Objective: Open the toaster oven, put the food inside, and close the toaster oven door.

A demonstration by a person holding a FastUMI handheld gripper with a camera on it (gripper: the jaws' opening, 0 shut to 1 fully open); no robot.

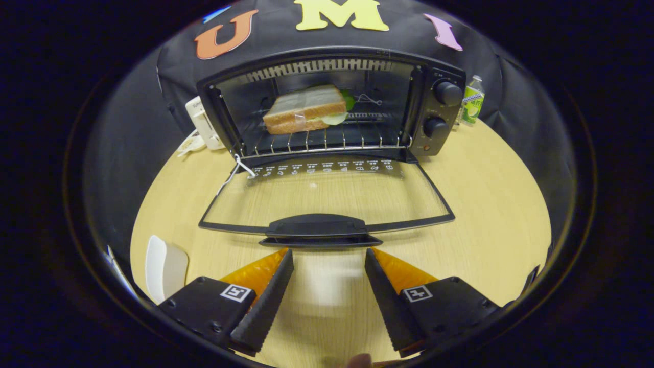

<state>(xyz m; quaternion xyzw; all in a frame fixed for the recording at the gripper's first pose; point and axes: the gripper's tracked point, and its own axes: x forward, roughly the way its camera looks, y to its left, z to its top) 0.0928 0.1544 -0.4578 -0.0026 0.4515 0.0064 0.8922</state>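
A bottle (pixel 472 100) and a white appliance (pixel 203 122) on the wooden table (pixel 490 214).

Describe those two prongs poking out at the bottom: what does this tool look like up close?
The tongs are two long wedge-shaped fingers, spread apart with nothing between them, just short of the oven door handle. Their inner faces are ribbed like saw teeth. Each finger sits on a blocky black mount with small screws and a square black-and-white marker on top.

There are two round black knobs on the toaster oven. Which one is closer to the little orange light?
The lower black knob: it sits just above the orange light, while the upper black knob is farther up the panel.
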